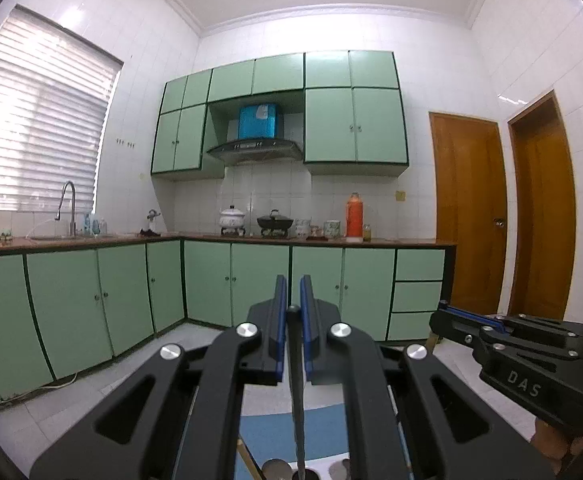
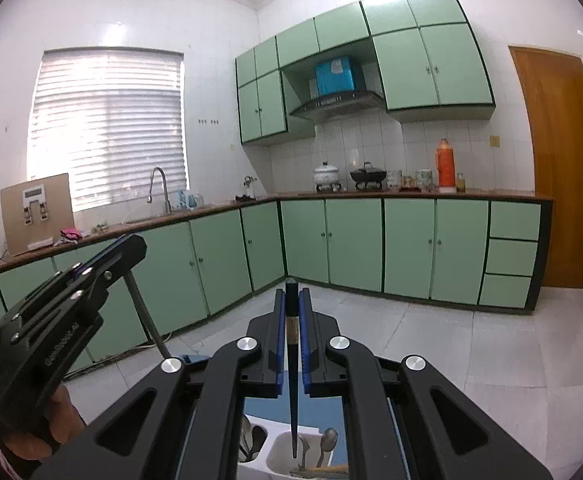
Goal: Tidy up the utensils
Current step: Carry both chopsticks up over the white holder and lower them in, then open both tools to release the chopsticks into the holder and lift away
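Kitchen w/ mint-green cabinets (image 1: pixel 259 276) along two walls, L-shaped worktop (image 2: pixel 411 196) above them. On it: white pot (image 2: pixel 325 173), black wok (image 2: pixel 368 175), orange thermos (image 2: pixel 445 163), tap (image 2: pixel 159 190) under a blinded window (image 2: pixel 107 120), cardboard box (image 2: pixel 37 212) far left. Two wooden doors (image 1: pixel 469 212) at right.

Left tool (image 1: pixel 293 312) is clamped on a dark chopstick (image 1: pixel 297 400); its long axis runs upright, thick end up between the blue pads, thin end hanging down. Right tool (image 2: pixel 292 320) is clamped likewise on another dark chopstick (image 2: pixel 292 392), tip pointing down over a white utensil holder (image 2: pixel 281 450) w/ spoons (image 2: pixel 327 442) inside. Nothing sits between tip & holder. Both tools are held near each other, side by side, above a blue mat (image 1: pixel 267 436).
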